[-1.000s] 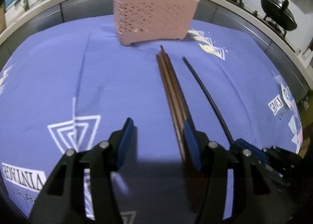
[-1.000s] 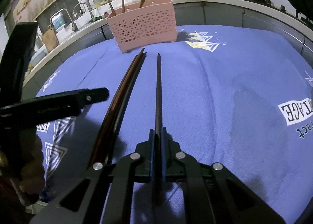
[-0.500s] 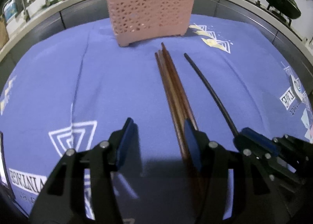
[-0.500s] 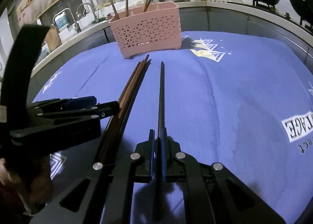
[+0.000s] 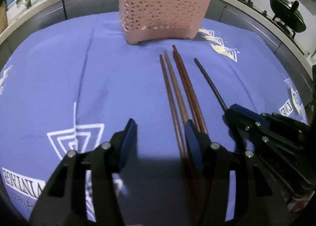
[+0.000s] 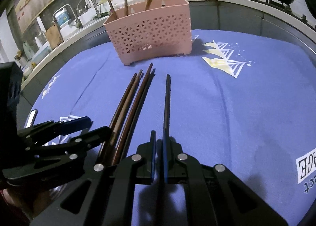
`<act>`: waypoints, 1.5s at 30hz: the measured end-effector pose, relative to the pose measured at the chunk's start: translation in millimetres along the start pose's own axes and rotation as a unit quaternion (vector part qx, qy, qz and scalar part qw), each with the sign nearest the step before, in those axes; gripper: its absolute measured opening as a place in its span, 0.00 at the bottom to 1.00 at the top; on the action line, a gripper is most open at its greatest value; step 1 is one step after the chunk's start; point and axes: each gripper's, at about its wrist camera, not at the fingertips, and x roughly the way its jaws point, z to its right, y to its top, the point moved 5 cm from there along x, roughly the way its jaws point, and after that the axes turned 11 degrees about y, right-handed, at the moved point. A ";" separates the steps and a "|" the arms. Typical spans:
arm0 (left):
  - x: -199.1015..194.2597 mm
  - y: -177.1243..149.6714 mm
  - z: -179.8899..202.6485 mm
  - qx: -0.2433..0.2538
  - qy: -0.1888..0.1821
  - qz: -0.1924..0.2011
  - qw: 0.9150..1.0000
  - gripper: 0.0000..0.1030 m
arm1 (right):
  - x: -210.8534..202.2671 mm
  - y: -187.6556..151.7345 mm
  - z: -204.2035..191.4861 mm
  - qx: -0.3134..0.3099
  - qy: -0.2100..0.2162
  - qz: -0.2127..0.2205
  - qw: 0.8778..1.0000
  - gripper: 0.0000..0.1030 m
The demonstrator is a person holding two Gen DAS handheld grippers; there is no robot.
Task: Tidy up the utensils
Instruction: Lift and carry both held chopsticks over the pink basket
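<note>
I saw the left gripper (image 5: 160,137) standing wide open above the blue cloth (image 5: 49,87), with nothing between its fingers. The brown chopsticks (image 5: 177,89) lay on the cloth in a loose bundle, pointing toward the pink basket (image 5: 162,10). Their near ends ran under the right finger (image 5: 192,143) of this gripper — so the bundle was at the finger, not in the gap between the two. I could not tell whether the finger touched them.

The right gripper (image 6: 159,151) was almost closed, with only a narrow gap. The black chopstick (image 6: 166,103) lay straight ahead of it, its far tip toward the basket (image 6: 150,34) but well apart from it. Its near end ran along the inner face of the right-hand pad (image 6: 165,158) — the other pad stood a little away from it, so I saw no firm grip. In the left view the same chopstick (image 5: 209,83) came out from the tip of the right gripper (image 5: 235,109), just beside the brown bundle.

Several chopsticks (image 6: 126,3) stood upright in the basket, leaning in different directions. The basket stood at the far edge of the cloth (image 6: 246,107).
</note>
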 end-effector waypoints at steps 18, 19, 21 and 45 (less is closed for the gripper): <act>36.1 52.8 8.7 0.048 0.046 0.010 0.998 0.33 | 43.2 49.6 4.9 -0.044 -0.026 -0.057 0.997 0.08; 38.1 57.7 9.0 0.051 0.040 0.010 0.998 0.24 | 47.6 54.5 5.0 -0.043 -0.019 -0.060 0.997 0.08; 42.3 66.2 9.7 0.049 0.020 0.002 0.999 0.06 | 54.6 62.9 5.6 -0.040 0.004 -0.068 0.997 0.06; -205.3 178.7 -55.3 -0.009 -0.084 0.289 0.954 0.04 | -128.4 212.9 -65.3 -0.077 0.089 0.239 0.964 0.05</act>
